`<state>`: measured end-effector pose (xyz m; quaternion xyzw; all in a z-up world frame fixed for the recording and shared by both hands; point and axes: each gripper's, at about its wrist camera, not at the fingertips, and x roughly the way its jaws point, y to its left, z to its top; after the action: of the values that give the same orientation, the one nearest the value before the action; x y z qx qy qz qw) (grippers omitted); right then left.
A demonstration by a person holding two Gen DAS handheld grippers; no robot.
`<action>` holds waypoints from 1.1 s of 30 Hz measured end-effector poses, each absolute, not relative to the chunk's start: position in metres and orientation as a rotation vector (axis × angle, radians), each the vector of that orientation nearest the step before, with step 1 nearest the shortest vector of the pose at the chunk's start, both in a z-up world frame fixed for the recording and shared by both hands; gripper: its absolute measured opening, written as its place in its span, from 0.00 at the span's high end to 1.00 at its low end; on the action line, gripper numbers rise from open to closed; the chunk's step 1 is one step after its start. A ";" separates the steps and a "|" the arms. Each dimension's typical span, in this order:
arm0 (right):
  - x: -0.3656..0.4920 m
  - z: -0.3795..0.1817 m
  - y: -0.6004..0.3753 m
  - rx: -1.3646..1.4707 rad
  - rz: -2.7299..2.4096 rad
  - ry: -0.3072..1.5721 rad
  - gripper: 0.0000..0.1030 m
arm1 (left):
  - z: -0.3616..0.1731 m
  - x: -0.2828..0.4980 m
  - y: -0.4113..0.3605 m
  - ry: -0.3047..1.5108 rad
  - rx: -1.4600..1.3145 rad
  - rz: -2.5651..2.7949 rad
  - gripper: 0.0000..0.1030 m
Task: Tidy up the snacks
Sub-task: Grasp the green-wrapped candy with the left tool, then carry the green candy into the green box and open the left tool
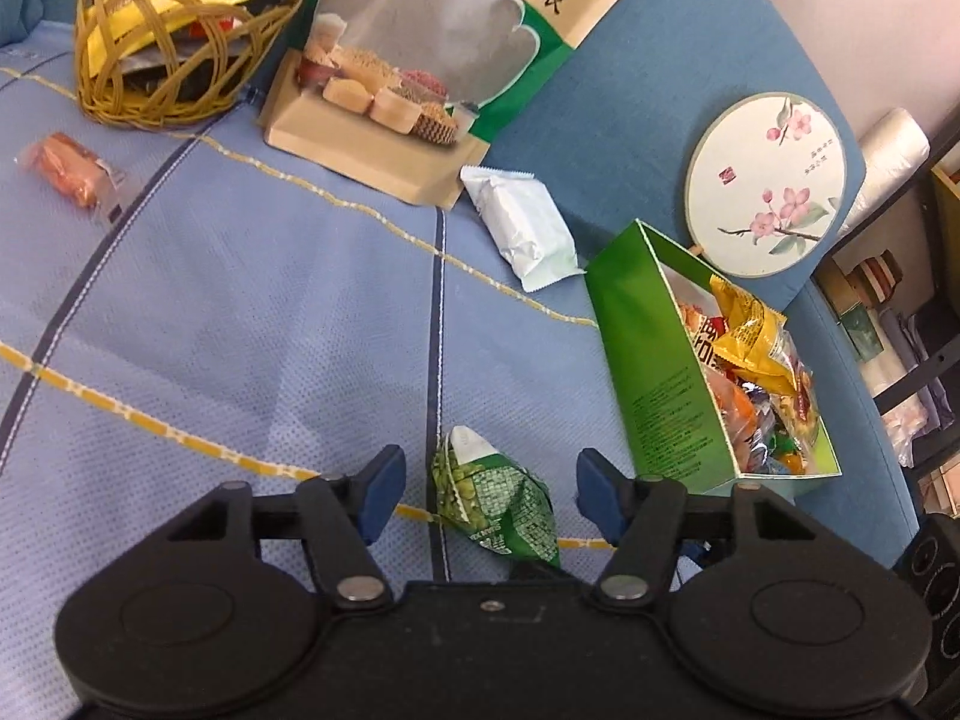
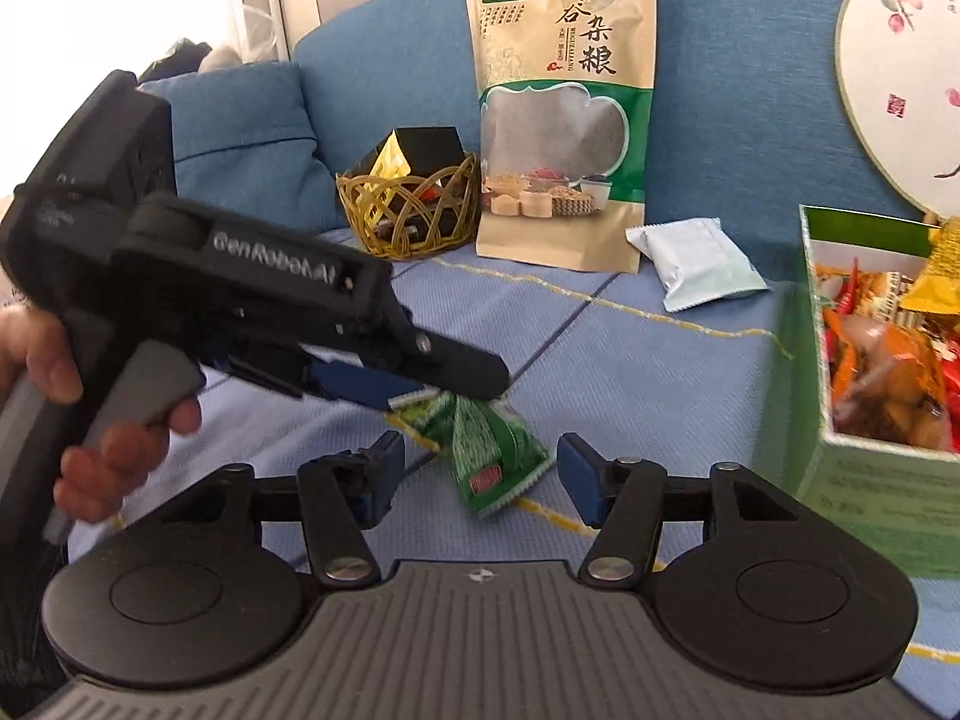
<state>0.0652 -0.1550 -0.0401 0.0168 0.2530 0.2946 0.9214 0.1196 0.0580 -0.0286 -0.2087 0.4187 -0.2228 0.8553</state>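
My left gripper (image 1: 489, 495) spread wide, fingers flanking green pea snack packet (image 1: 498, 507) lying on blue sofa cover (image 1: 240, 312), not gripping it. My right gripper (image 2: 480, 474) also released, same packet (image 2: 489, 450) between its tips. Green snack box (image 1: 660, 384) just right of packet, full of wrappers. White packet (image 1: 522, 228), wicker basket (image 1: 162, 42), grain pouch (image 1: 432, 48) farther back.

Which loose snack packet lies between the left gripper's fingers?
The green packet, between the open left gripper; the white packet and orange packet lie farther off.
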 end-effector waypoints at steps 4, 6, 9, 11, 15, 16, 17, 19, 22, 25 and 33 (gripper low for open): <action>0.072 -0.049 -0.150 0.025 0.604 0.560 0.58 | -0.034 0.123 0.055 0.922 -0.406 -0.487 0.65; 0.069 -0.046 -0.153 0.031 0.601 0.553 0.60 | -0.030 0.121 0.054 0.912 -0.394 -0.498 0.67; 0.062 -0.040 -0.156 0.015 0.593 0.513 0.62 | -0.020 0.116 0.050 0.888 -0.378 -0.507 0.68; 0.058 -0.034 -0.160 0.014 0.583 0.481 0.62 | -0.011 0.114 0.048 0.868 -0.375 -0.518 0.68; 0.049 -0.018 -0.174 0.020 0.544 0.408 0.62 | 0.011 0.113 0.033 0.823 -0.345 -0.559 0.68; 0.047 -0.014 -0.179 0.026 0.531 0.391 0.62 | 0.016 0.114 0.028 0.813 -0.337 -0.570 0.68; 0.045 -0.011 -0.185 0.034 0.516 0.376 0.62 | 0.021 0.115 0.022 0.804 -0.330 -0.583 0.68; 0.043 -0.005 -0.197 0.048 0.485 0.348 0.62 | 0.031 0.118 0.009 0.789 -0.319 -0.615 0.68; 0.041 0.002 -0.215 0.062 0.429 0.315 0.62 | 0.041 0.124 -0.015 0.768 -0.296 -0.659 0.68; 0.044 0.007 -0.234 0.079 0.374 0.292 0.62 | 0.049 0.130 -0.044 0.741 -0.256 -0.699 0.68; 0.049 0.009 -0.278 0.096 0.210 0.250 0.63 | 0.050 0.155 -0.102 0.725 -0.252 -0.802 0.67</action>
<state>0.0485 -0.2782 0.0093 0.0478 0.1246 0.1044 0.9855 0.1546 -0.1021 0.0505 -0.1197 0.3441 -0.3809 0.8498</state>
